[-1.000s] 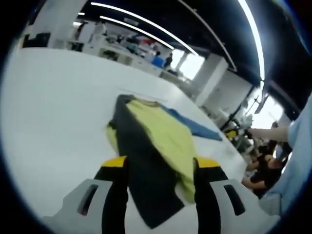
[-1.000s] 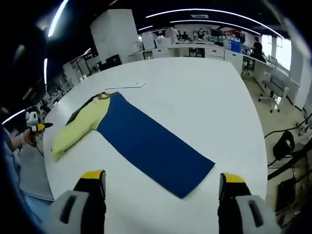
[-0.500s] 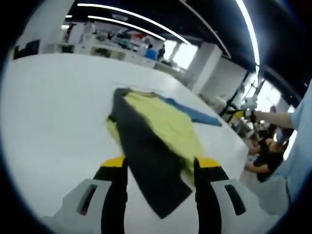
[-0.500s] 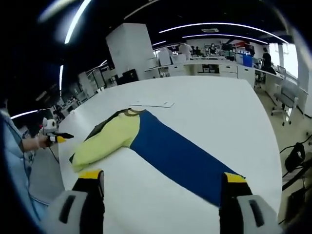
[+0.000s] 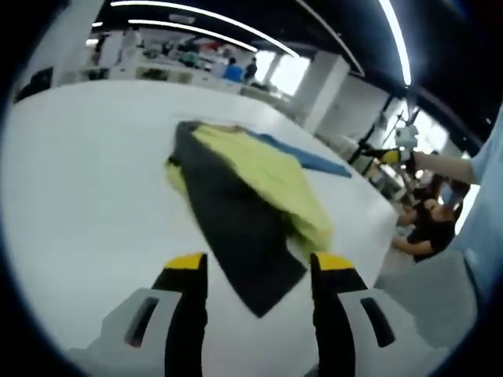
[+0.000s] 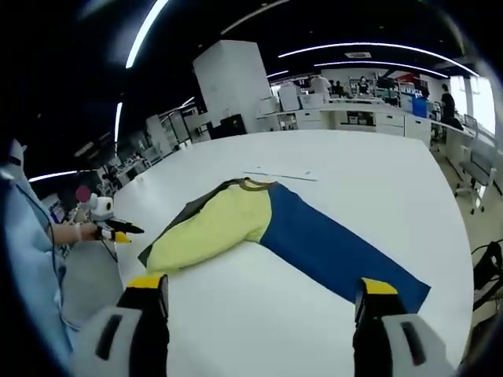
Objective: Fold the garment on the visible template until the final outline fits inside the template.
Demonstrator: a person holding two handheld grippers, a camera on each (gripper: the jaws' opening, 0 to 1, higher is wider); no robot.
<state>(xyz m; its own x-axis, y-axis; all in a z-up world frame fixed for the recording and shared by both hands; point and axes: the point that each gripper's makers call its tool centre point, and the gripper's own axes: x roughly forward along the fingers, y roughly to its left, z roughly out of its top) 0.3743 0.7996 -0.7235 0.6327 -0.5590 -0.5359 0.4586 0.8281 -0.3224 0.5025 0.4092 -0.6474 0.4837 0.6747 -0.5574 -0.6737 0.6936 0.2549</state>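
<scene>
Jaws first: my left gripper [image 5: 250,271] has both of its yellow-tipped black jaws standing apart above the white table [image 5: 78,196], with nothing between them. Just past those tips I see the near end of the garment [image 5: 244,208], a dark grey panel lying flat, with a yellow-green panel beside it and a strip of blue at the far side. Further right, the other gripper [image 5: 391,151] pokes in from beyond the table edge, held by a hand.

My right gripper [image 6: 257,290] is likewise spread wide, jaws well apart over bare tabletop, gripping nothing. Beyond it the garment lies spread on the table: yellow-green part toward the left, long blue part running to the right. Past its collar I see a thin flat outline [image 6: 280,174] on the table. Desks and people [image 6: 447,100] stand far behind.
</scene>
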